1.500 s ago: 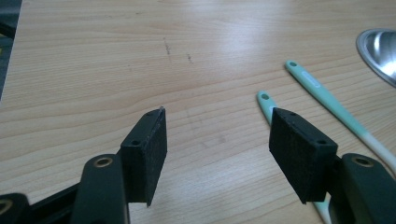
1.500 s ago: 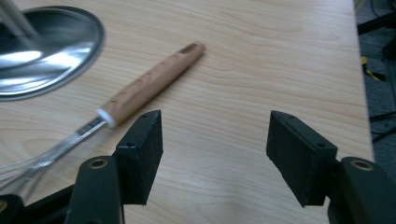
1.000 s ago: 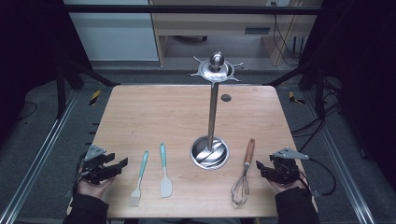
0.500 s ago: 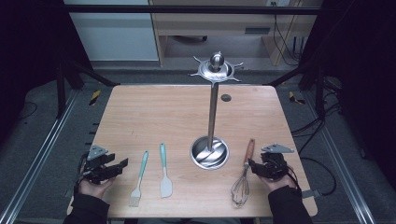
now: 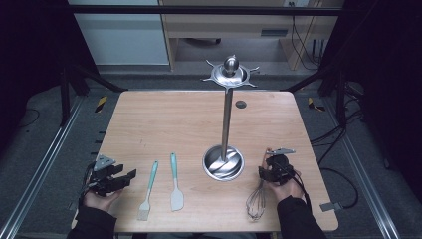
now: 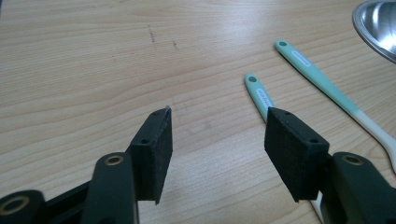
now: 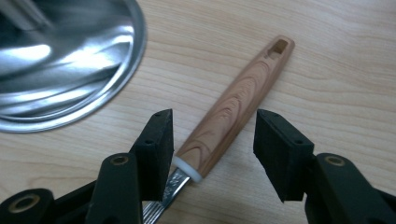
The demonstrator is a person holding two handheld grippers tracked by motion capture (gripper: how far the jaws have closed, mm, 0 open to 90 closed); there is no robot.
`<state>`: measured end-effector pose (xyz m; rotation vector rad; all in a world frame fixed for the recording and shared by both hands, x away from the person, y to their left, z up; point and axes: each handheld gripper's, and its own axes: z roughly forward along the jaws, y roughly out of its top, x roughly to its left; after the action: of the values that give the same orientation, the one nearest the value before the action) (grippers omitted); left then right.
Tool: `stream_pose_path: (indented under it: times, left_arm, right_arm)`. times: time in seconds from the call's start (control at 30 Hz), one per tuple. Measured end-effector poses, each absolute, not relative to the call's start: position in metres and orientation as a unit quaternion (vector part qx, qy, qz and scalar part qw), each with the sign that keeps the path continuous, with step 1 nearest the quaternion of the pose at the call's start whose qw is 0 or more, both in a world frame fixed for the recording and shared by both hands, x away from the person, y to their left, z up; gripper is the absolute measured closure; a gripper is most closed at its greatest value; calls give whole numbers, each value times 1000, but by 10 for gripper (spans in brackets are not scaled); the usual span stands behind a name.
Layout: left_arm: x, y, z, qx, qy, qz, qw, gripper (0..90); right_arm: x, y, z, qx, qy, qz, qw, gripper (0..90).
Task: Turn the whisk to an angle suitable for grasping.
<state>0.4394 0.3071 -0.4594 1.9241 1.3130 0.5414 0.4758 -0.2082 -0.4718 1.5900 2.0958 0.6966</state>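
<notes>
The right gripper (image 7: 212,140) is held wide open over the wooden table (image 5: 164,119), and the light wooden handle of the wire whisk (image 7: 236,105) is seen lying between its jaws, close to the left one. Beside it, the round steel base of the utensil stand (image 7: 70,60) is placed. The left gripper (image 6: 217,140) is also open wide, near two teal-handled spatulas (image 6: 261,95).

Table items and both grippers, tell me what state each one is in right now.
Whisk: lying flat, wooden handle between the open jaws, not gripped.
Right gripper: open, straddling the handle.
Left gripper: open, empty, over bare wood.
Spatula: lying flat, untouched.
Brush: lying flat, untouched.
Steel stand: upright, hooks empty.
</notes>
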Motion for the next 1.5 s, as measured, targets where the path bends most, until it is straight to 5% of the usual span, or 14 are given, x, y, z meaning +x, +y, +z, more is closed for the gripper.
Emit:
stream_pose_path:
  times: [0.47, 0.87, 1.23, 1.37, 1.5]
  left_arm:
    - [440, 307, -462, 757, 499, 212, 365, 467]
    - [441, 310, -463, 761, 505, 218, 343, 455]
    - [443, 312, -462, 750, 524, 200, 350, 441]
    - [444, 313, -463, 749, 530, 195, 346, 425]
    - [444, 313, -463, 750, 533, 191, 343, 422]
  right_arm:
    - [483, -210, -476, 603, 746, 236, 159, 563]
    - [483, -229, -471, 612, 741, 226, 160, 670]
    - [479, -238, -470, 586, 760, 233, 156, 667]
    - [479, -236, -472, 588, 760, 228, 155, 569]
    - [482, -233, -474, 602, 755, 221, 137, 615]
